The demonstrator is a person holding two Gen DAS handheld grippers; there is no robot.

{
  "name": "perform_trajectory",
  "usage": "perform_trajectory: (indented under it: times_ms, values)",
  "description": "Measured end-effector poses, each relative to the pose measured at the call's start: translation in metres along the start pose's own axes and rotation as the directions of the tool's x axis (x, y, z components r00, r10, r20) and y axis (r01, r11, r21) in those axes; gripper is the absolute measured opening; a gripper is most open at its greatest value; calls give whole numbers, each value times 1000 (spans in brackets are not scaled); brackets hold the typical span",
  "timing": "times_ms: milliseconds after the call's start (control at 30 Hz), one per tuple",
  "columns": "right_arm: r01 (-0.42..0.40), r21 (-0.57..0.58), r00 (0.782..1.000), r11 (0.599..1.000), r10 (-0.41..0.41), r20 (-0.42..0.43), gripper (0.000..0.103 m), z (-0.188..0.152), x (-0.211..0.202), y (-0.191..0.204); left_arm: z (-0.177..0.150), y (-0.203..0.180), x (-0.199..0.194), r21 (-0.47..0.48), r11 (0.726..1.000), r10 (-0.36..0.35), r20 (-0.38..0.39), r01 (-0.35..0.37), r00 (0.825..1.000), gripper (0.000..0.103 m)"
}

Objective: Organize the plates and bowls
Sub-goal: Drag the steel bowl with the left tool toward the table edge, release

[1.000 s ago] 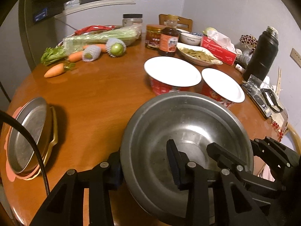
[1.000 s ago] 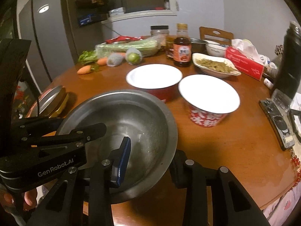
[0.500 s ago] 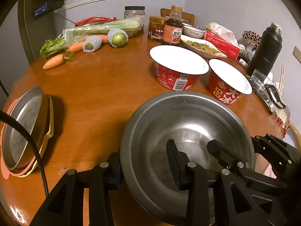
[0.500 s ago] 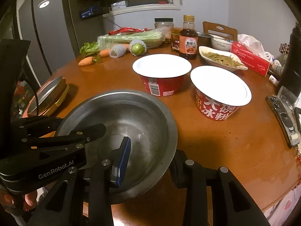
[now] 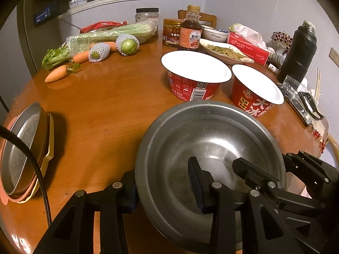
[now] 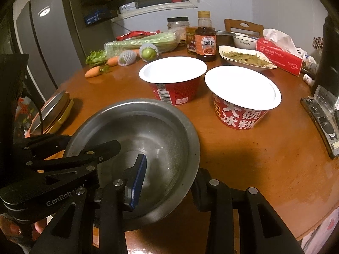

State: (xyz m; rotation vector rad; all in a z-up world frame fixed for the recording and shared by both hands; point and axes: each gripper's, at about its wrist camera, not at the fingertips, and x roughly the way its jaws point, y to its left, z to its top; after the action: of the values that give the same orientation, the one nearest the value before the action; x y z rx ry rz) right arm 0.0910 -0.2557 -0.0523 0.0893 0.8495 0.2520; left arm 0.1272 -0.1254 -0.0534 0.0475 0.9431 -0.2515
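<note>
Both grippers are on the steel bowl (image 5: 211, 148) here, one at each side of its rim! The left gripper (image 5: 163, 182) pinches the near-left rim, one finger outside the wall and its blue pad (image 5: 196, 184) inside; the right gripper (image 6: 169, 182) does the same on the near-right rim, inner pad down in the basin, outer finger tucked under the lip. The bowl sits low over the near edge of the round wooden table (image 5: 106, 105), and whether its base touches the wood I cannot tell. Just beyond its far rim stand two red instant-noodle bowls (image 6: 172, 80), white tops up, side by side. Way off at the left edge lies a stack of shallow plates (image 5: 23, 152), a metal one on top. My read: this is the carry step, a two-handed hold on the big bowl, with its spot not yet settled. The next move calls for a level, even travel, both pinches kept firm so the rim doesn't slip, and clearance from those noodle bowls. The vegetables (image 5: 95, 42) and sauce bottle (image 6: 205, 40) at the back are well apart from the action.
</note>
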Motion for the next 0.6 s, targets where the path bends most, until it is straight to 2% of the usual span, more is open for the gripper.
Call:
perform_trajectory:
  times_ms: [167, 600]
  values:
    - [-22, 16, 1000, 1000, 22, 7, 43, 1, -3, -2, 0, 2, -2, 0, 1000, 22, -1, -22, 1000, 45]
    - [-10, 18, 999, 1000, 9, 40, 47, 5, -18, -1, 1, 9, -24, -17, 998, 54, 37, -53, 998, 47]
